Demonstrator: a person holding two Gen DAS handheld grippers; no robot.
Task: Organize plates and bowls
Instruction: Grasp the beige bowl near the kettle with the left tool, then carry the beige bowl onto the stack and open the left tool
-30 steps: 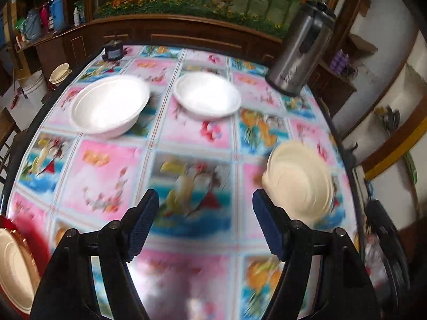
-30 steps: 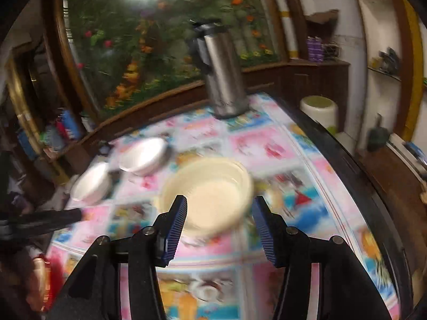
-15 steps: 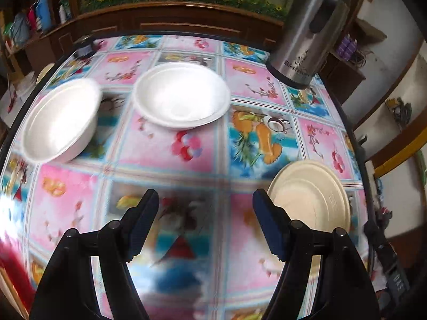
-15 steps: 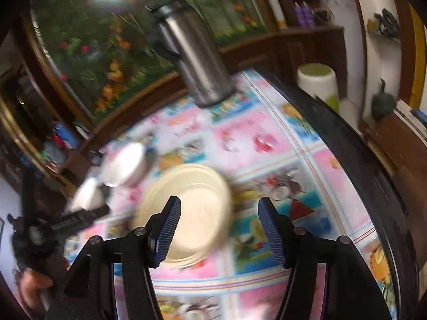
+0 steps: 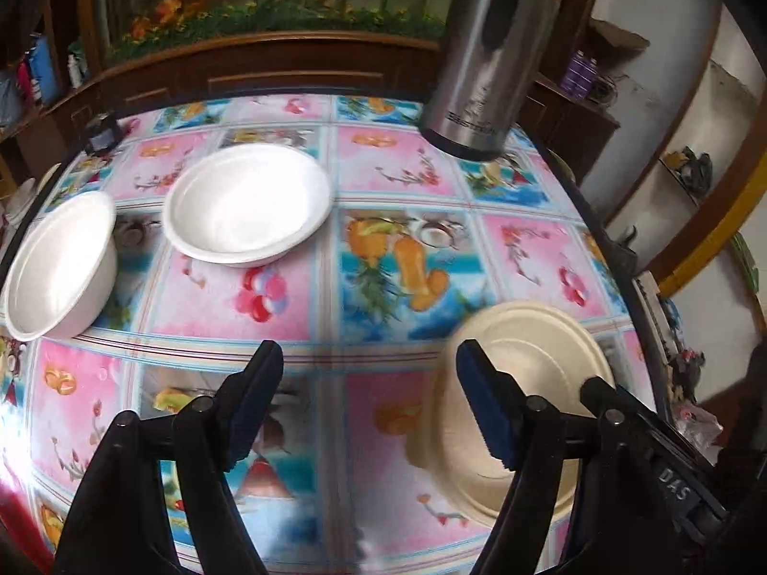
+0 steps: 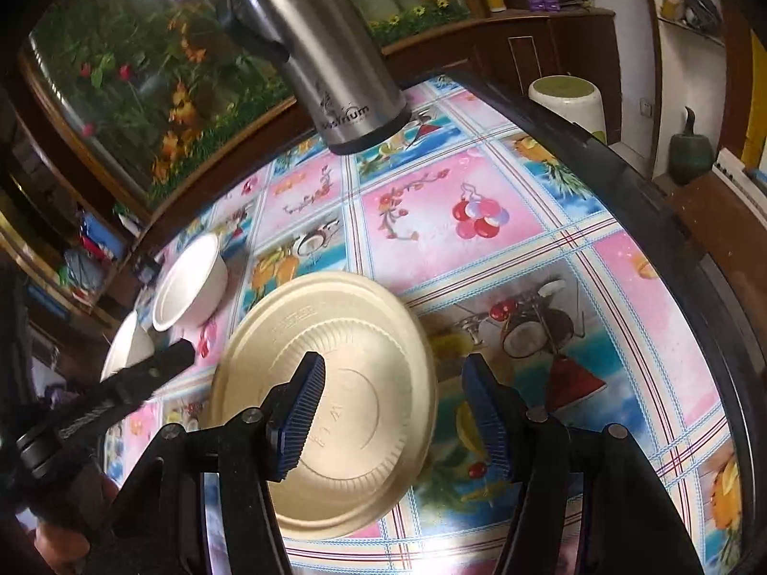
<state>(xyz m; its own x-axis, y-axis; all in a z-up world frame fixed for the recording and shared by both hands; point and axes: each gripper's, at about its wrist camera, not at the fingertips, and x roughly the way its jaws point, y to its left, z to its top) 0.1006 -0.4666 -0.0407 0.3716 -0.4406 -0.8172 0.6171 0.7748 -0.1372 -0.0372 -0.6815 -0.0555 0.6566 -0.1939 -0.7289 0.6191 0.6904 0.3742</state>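
Both black plastic two-finger grippers, left (image 5: pixel 366 405) and right (image 6: pixel 393 417), carry ribbed blue-padded fingers (image 6: pixel 299 414), round screws (image 5: pixel 536 402) and white lettering (image 5: pixel 673 484).

Steel thermos jug (image 5: pixel 482 62) stands upright at the bench's far edge, on a pink-and-blue fruit-print tablecloth (image 5: pixel 393 258). Flower mural (image 6: pixel 134 72) behind. White-green stool (image 6: pixel 568 98) beside the bench.

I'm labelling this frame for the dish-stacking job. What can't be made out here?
- Cream plate: near edge hidden behind the left gripper in the left wrist view.
- Far white bowl: mostly covered by the other gripper's arm in the right wrist view.
- Flask: top cut off by the left view's edge.
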